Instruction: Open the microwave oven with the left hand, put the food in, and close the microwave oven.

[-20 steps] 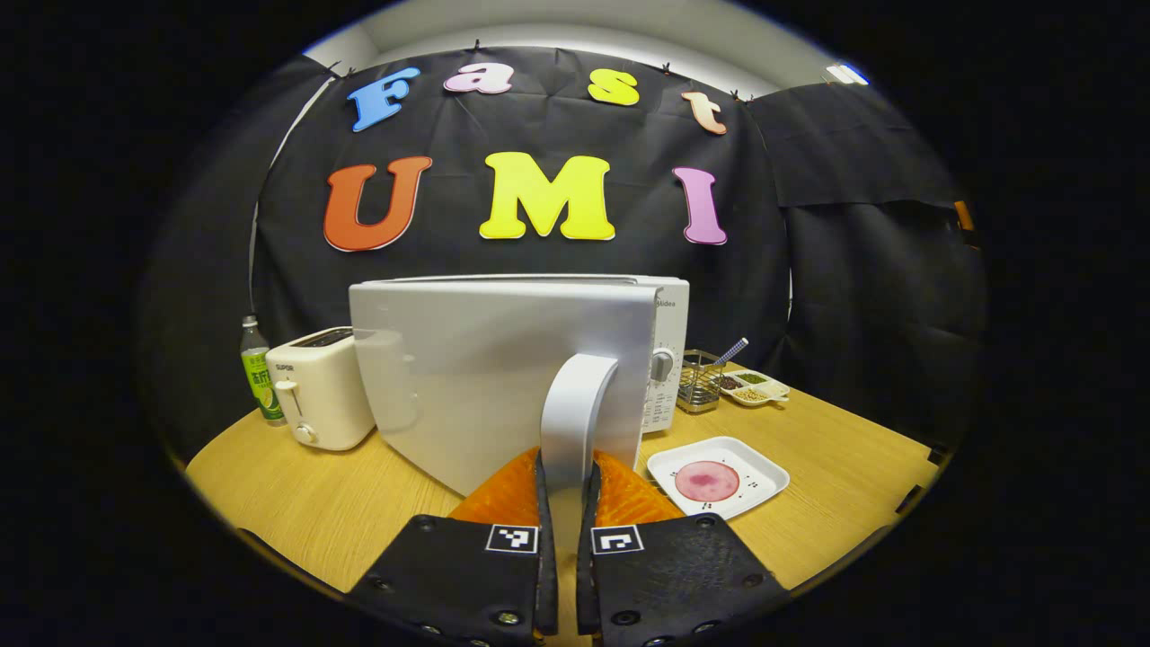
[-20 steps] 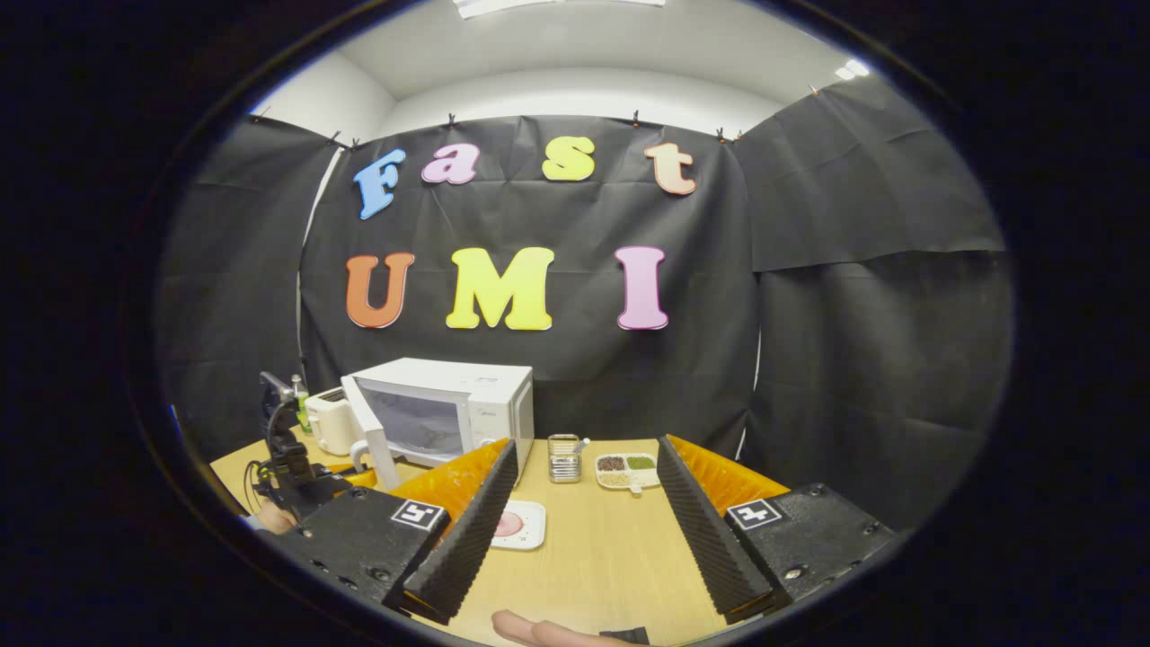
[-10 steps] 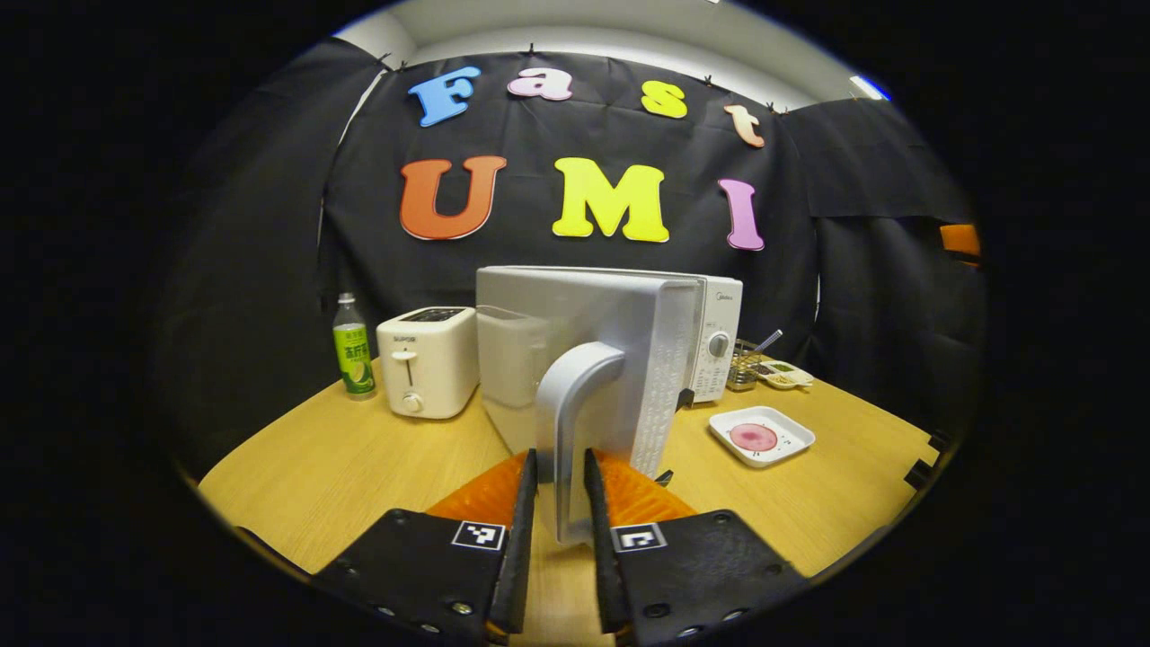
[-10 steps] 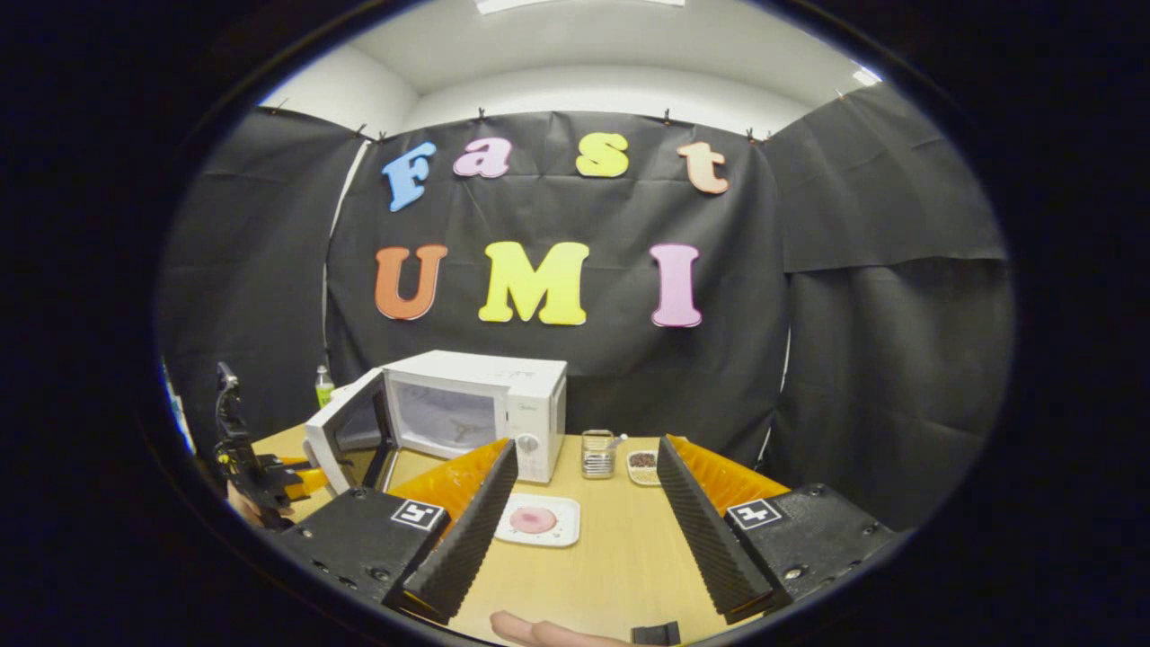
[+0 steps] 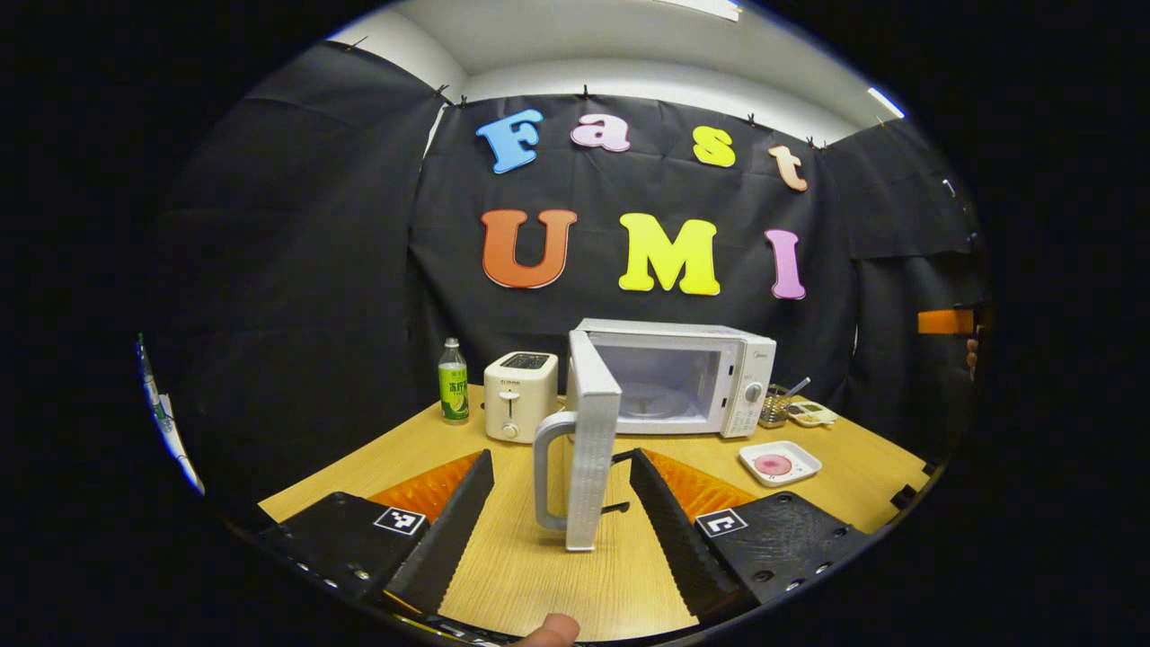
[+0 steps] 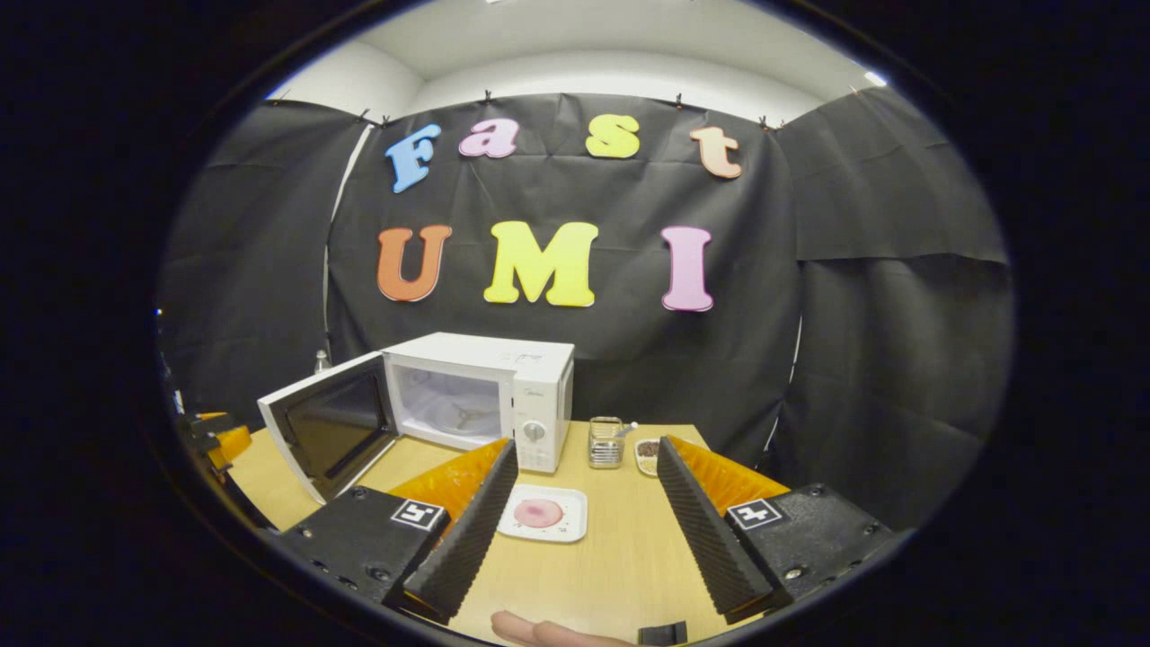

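Note:
The white microwave (image 5: 683,377) stands at the back of the wooden table (image 5: 539,575) with its door (image 5: 593,449) swung wide open and edge-on to me. My left gripper (image 5: 561,458) is open. The door handle (image 5: 546,472) stands in the gap between the fingers, and neither touches it. The food, a pink round slice (image 5: 773,464), lies on a white square plate (image 5: 798,454) to the right of the microwave. In the right gripper view my right gripper (image 6: 586,449) is open and empty, just short of the plate (image 6: 566,521), with the open microwave (image 6: 485,395) beyond on the left.
A white toaster (image 5: 519,394) and a green-labelled bottle (image 5: 453,393) stand left of the microwave. A wire rack (image 6: 606,442) and a seasoning dish (image 6: 645,454) sit to its right. The open door (image 6: 328,436) juts out over the table's left half.
My left gripper has let go of the door handle, opened and drawn back. The door has swung from part open to wide open. The right gripper stays open.

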A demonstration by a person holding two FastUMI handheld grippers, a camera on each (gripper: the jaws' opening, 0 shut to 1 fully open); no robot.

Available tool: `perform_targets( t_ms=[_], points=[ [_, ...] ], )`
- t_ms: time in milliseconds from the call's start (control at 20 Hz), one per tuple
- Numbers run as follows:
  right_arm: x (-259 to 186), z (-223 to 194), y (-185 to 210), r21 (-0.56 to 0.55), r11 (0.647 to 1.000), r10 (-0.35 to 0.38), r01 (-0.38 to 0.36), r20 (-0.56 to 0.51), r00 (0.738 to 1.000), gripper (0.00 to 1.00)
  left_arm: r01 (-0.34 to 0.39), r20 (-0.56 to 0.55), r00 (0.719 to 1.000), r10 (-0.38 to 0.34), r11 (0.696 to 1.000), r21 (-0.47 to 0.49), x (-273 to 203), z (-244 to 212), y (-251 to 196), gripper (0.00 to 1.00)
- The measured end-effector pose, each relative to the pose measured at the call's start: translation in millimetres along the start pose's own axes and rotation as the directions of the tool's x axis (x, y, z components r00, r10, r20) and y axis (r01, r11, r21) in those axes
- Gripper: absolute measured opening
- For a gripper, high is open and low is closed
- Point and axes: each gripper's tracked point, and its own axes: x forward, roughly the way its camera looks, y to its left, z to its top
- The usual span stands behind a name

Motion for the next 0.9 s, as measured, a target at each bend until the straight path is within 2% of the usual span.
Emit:
perform_targets(
  t_ms=[100,150,300,400,500,600,700,900],
  points=[
    [13,1,-3,-0.022,1.0,0.001,-0.001,-0.016,1.0,0.92,-0.014,0.017,1.0,0.014,1.0,-0.019,-9,24,-2,0.93],
    [21,1,-6,-0.032,0.999,-0.001,0.0,-0.029,1.0,0.99,-0.022,0.031,0.999,0.022,1.0,-0.019,-13,38,-5,0.93],
    [54,-5,-11,-0.051,0.999,0.008,-0.013,-0.094,0.996,0.99,-0.048,0.059,0.997,0.048,0.999,0.009,-20,67,-14,0.93],
    [79,-17,-12,-0.049,0.998,0.031,-0.04,-0.17,0.985,0.99,-0.053,0.074,0.996,0.05,0.998,0.038,-20,84,-26,0.93],
    [104,-36,-10,-0.033,0.996,0.068,-0.08,-0.264,0.962,0.99,-0.058,0.086,0.995,0.053,0.997,0.051,-19,97,-38,0.93],
    [128,-60,-12,-0.014,0.994,0.099,-0.112,-0.364,0.926,0.99,-0.054,0.091,0.995,0.048,0.996,0.064,-17,109,-52,0.93],
    [153,-88,-16,0.013,0.992,0.118,-0.127,-0.466,0.877,0.99,-0.05,0.113,0.993,0.042,0.996,0.073,-16,124,-66,0.93],
    [181,-148,-18,0.12,0.98,0.197,-0.157,-0.644,0.739,0.97,-0.004,0.14,0.99,-0.005,0.998,0.064,-13,140,-96,0.93]
  ],
)
